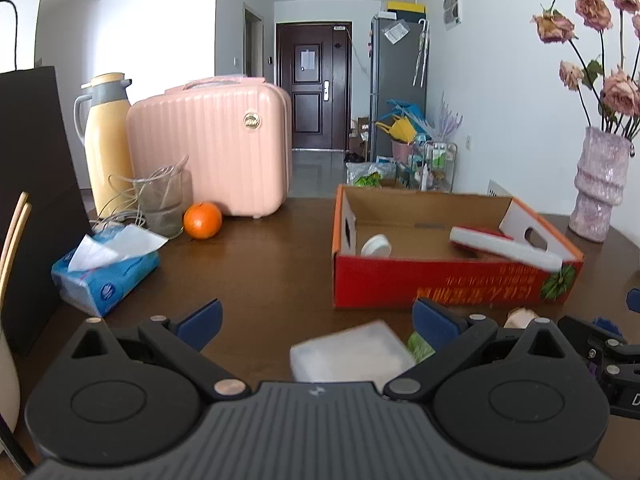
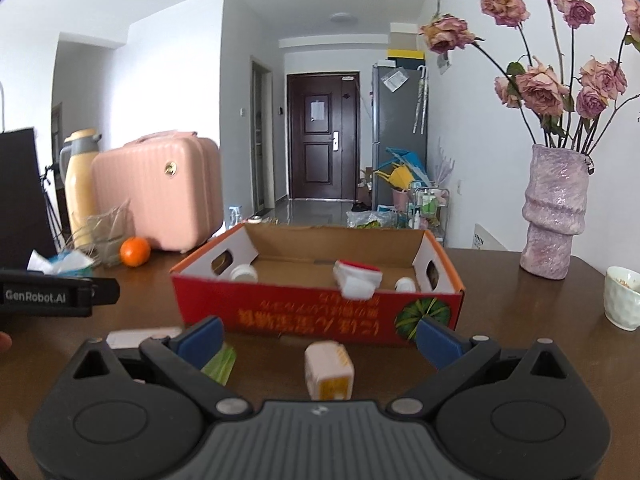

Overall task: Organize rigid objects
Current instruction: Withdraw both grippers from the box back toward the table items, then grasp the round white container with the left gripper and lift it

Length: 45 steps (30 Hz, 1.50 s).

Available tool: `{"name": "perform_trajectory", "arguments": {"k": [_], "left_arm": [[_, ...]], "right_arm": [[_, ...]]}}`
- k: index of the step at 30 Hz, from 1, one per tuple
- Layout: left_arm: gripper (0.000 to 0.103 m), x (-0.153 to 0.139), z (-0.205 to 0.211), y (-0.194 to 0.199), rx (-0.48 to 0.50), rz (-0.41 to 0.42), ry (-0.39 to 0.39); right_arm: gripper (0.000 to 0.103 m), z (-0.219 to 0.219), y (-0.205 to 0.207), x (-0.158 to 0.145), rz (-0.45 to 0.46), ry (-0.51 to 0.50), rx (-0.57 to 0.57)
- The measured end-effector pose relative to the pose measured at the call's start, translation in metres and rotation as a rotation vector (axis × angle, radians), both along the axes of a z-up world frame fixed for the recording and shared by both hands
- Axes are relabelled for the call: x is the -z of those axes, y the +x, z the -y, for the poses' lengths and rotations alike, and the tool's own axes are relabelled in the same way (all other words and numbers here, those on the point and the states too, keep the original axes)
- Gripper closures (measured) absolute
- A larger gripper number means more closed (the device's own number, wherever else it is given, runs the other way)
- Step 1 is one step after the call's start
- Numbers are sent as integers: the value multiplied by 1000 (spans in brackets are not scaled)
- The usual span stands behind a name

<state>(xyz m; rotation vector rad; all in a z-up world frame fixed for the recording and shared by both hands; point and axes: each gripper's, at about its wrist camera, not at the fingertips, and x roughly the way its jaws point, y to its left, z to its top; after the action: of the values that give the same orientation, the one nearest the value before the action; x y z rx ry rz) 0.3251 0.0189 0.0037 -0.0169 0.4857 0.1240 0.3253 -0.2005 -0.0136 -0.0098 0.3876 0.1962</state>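
Observation:
A red cardboard box (image 1: 440,284) stands open on the brown table; it also shows in the right wrist view (image 2: 320,316). Inside lie a white-and-red long object (image 1: 504,246) (image 2: 357,278) and a white round jar (image 1: 376,246) (image 2: 243,273). My left gripper (image 1: 318,322) is open above a translucent white square box (image 1: 350,354). My right gripper (image 2: 320,340) is open, with a small pale bottle with a yellow end (image 2: 329,370) lying between its fingers on the table. A green packet (image 2: 220,364) lies by its left finger.
A pink case (image 1: 212,152), a yellow thermos (image 1: 106,140), a glass (image 1: 162,204), an orange (image 1: 202,220) and a tissue pack (image 1: 104,276) stand at the left. A vase with dried roses (image 2: 556,212) and a white cup (image 2: 624,298) stand at the right.

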Motion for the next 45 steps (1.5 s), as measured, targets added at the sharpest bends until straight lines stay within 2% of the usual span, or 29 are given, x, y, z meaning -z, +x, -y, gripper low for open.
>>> {"name": "perform_trajectory", "arguments": {"k": [12,21,37,39,42,44,45], "left_arm": [[0,37,-9,-31,43,-114,15],[0,52,-4,-34,76,-186,14],[0,69,2,-18,115,-291,-1],[5,73,2,-16,119,-303,-8],[20,74,3,-15,136,-301,-17],[44,73,4,-18,154,-289,-15],[53,71,5,-19,169,-281,-14]], "right_arm": [[0,-9,-24,19,-54,-4,-17],[0,-9,-31,27,-91,-10,0],[0,-7,-30,29,-98,4,10],[0,-7,-30,29,-99,4,10],[0,-7,-30,29,-100,3,11],[0,-8,-30,30,-101,4,12],[0,-8,-30,30,-102,5,12]]}}
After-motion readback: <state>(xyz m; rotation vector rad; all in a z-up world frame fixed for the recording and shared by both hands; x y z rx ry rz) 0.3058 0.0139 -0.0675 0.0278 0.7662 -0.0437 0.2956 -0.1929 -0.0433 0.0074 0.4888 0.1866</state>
